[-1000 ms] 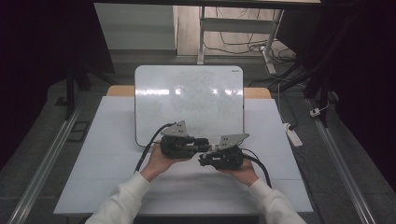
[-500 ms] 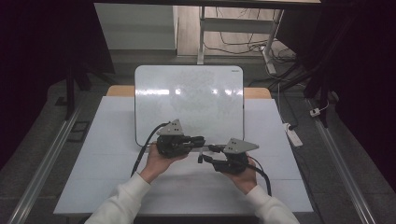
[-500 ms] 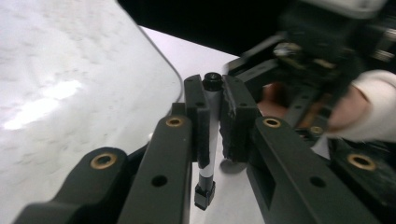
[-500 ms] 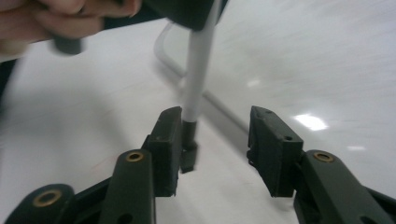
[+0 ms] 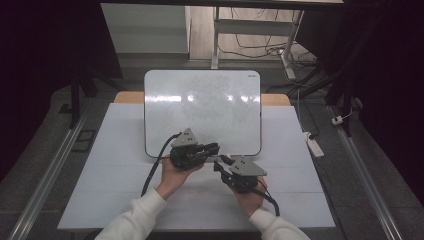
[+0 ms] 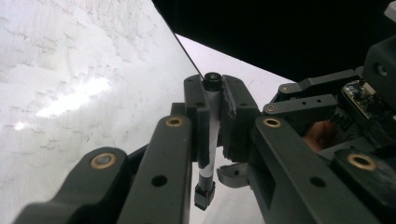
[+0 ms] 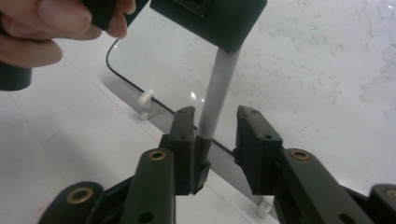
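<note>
Left gripper view shows our left gripper (image 6: 212, 112) clamped on a white marker (image 6: 211, 135) over the whiteboard's (image 5: 200, 100) near edge; our right gripper (image 7: 215, 140), jaws just closing, seemingly touches its cap (image 7: 201, 163) without clamping it.

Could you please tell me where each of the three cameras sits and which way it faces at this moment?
High view: above the person's side, facing forward and down on the table; forearms and both hands show.
Left gripper view: on the left gripper, along its jaws shut on the marker, whiteboard behind.
Right gripper view: on the right gripper, jaws open around the marker's cap end; fingers of the left hand show.
Shared: marker and whiteboard.
</note>
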Demonstrator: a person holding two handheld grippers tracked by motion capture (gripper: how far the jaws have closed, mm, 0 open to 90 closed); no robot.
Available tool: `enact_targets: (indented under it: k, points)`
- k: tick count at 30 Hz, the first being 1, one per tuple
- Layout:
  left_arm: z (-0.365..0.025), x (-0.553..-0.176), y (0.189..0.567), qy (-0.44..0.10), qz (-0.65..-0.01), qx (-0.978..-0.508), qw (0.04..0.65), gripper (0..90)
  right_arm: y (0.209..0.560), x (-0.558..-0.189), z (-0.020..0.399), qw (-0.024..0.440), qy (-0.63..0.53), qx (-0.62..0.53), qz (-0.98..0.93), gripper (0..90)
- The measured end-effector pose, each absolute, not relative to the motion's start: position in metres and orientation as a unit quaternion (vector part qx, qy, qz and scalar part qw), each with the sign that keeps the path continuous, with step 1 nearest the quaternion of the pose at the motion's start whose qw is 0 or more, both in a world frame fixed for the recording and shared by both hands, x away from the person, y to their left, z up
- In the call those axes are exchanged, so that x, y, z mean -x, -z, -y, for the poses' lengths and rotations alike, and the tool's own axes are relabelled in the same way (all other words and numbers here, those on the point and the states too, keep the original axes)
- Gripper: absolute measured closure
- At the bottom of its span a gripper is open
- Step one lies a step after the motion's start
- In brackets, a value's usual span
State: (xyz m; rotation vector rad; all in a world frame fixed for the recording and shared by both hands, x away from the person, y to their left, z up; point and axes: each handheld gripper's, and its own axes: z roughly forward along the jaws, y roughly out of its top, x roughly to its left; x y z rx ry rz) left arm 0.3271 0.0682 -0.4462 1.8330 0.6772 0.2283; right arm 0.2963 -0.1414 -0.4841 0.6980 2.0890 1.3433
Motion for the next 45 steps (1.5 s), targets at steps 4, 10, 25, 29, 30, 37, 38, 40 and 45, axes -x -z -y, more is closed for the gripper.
enact_targets:
  k: [4,10,25,29,30,37,38,40,45]
  points:
    - [-0.065,-0.326,0.448,-0.098,-0.289,-0.773,0.556,81.9,0.483,-0.298,0.139,0.277,-0.496,-0.266,-0.778,75.6]
    - [-0.066,-0.328,0.45,-0.083,-0.293,-0.767,0.565,80.1,0.479,-0.302,0.144,0.275,-0.492,-0.284,-0.776,80.5]
    - [-0.141,-0.294,0.46,-0.15,-0.332,-0.787,0.497,39.7,0.455,-0.339,0.193,0.267,-0.48,-0.377,-0.746,80.6]
    - [-0.167,-0.274,0.474,-0.16,-0.346,-0.796,0.471,38.1,0.451,-0.353,0.201,0.255,-0.47,-0.401,-0.744,80.6]
    - [-0.173,-0.27,0.476,-0.163,-0.35,-0.797,0.465,38.1,0.45,-0.356,0.202,0.251,-0.467,-0.407,-0.744,80.6]
    - [-0.213,-0.251,0.493,-0.159,-0.388,-0.786,0.454,37.6,0.448,-0.379,0.2,0.243,-0.43,-0.434,-0.753,80.6]
    - [-0.217,-0.25,0.494,-0.159,-0.392,-0.785,0.453,37.5,0.449,-0.383,0.199,0.242,-0.425,-0.439,-0.754,80.6]
    - [-0.223,-0.249,0.496,-0.16,-0.397,-0.782,0.454,37.4,0.449,-0.39,0.199,0.247,-0.412,-0.448,-0.754,80.5]
    - [-0.227,-0.247,0.498,-0.164,-0.397,-0.783,0.45,37.4,0.452,-0.405,0.203,0.246,-0.397,-0.472,-0.747,80.5]
